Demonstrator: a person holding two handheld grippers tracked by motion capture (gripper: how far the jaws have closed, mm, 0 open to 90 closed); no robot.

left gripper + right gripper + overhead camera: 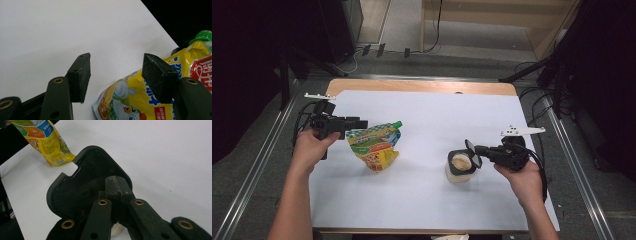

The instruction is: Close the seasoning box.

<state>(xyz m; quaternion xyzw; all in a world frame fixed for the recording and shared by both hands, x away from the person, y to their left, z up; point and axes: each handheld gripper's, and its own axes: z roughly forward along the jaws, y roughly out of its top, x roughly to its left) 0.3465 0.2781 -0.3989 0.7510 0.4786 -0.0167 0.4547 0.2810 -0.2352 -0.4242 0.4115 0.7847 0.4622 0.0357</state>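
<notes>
Here, on the left side, the left gripper [360, 123] has its jaws apart. The yellow pouch [374, 145] with the green cap [397, 124] stands on the white table [422, 195], touching that gripper's tip; one pad [160, 76] lies against it, the other is clear. The pouch's long side tilts up toward the cap. To the right, well apart, sits the small cup [459, 167]. The right gripper [478, 150] is pinched on the cup's black lid [85, 185], holding it tipped up just over the cup.

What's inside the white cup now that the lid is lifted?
The high view shows a tan, crumbly filling in the white cup. The right gripper holds the black lid tilted over its right edge, hiding that side and anything deeper.
</notes>
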